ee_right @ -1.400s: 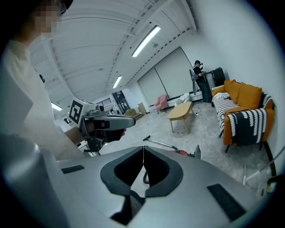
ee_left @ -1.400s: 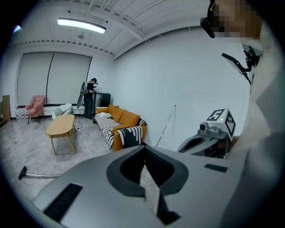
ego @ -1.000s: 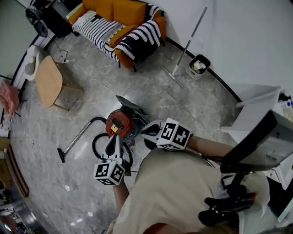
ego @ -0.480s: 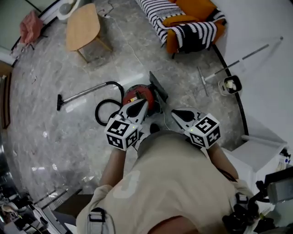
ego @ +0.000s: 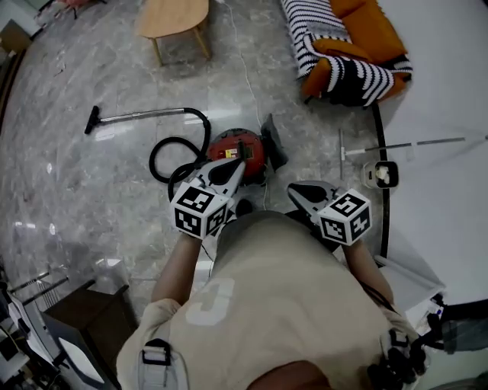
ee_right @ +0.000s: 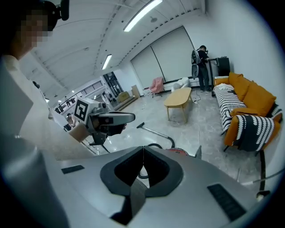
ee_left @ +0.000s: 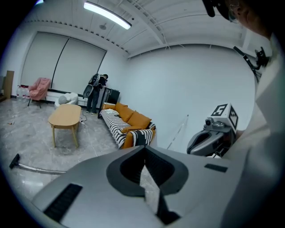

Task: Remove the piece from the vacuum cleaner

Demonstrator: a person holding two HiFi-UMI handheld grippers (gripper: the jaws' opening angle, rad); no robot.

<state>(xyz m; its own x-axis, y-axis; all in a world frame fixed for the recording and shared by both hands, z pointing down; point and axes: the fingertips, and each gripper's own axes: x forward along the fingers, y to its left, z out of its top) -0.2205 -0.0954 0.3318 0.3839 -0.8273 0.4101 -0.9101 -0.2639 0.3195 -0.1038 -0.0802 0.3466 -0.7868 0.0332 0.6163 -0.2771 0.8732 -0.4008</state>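
The red vacuum cleaner (ego: pixel 242 148) stands on the grey floor, with a black flap (ego: pixel 273 146) raised at its right side. Its black hose (ego: pixel 169 156) loops to the left and runs into a wand with a floor nozzle (ego: pixel 91 122). My left gripper (ego: pixel 233 164) hangs just over the vacuum's near side, shut and empty, its tips meeting in the left gripper view (ee_left: pixel 144 149). To the right of the vacuum my right gripper (ego: pixel 297 187) is held apart from it, shut with nothing in it (ee_right: pixel 143 149). The vacuum (ee_right: pixel 179 152) peeks over the right gripper's jaws.
An orange sofa (ego: pixel 347 46) with a striped blanket stands at the back right, and a wooden table (ego: pixel 174 15) at the back. A mop (ego: pixel 396 145) and a small bin (ego: pixel 381 174) sit by the right wall. A dark cabinet (ego: pixel 84 327) is near left. A person (ee_left: pixel 95 93) stands far off.
The head view has swung round, so the vacuum now sits higher and nearer the middle of the picture. Both grippers stay shut and keep close to the vacuum.
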